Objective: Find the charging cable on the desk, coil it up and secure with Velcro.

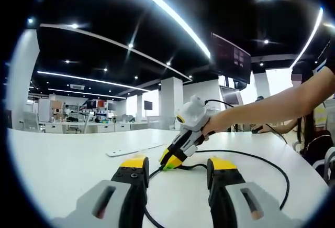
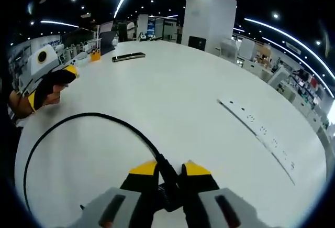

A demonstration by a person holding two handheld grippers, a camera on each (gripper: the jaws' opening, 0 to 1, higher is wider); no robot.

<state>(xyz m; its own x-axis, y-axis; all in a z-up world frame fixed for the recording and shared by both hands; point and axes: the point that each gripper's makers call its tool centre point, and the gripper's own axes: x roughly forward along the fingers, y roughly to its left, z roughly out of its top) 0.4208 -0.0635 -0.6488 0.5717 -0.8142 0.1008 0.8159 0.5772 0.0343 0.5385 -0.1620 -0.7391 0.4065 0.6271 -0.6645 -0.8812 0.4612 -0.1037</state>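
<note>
A wide white desk is seen in the left gripper view, its surface smooth and glossy under long ceiling light strips. The left gripper is held low over the desk with its yellow-tipped jaws spread wide and nothing between them. Just beyond them, the right gripper is brought in from the right by a person's hand, its tips lowered onto the black charging cable, which is looped across the desk to the right. A white power strip is laid flat further back. White pillars, distant workstations and a dark hanging monitor are seen in the open office behind.

In the right gripper view, the cable is pinched near its thicker end between the narrowly closed jaws of the right gripper, and from there it is swept in a broad arc to the left over the white surface. The power strip is laid diagonally at the right, well apart from the cable. A dark flat device is set near the far edge, and the left gripper is seen at the left.
</note>
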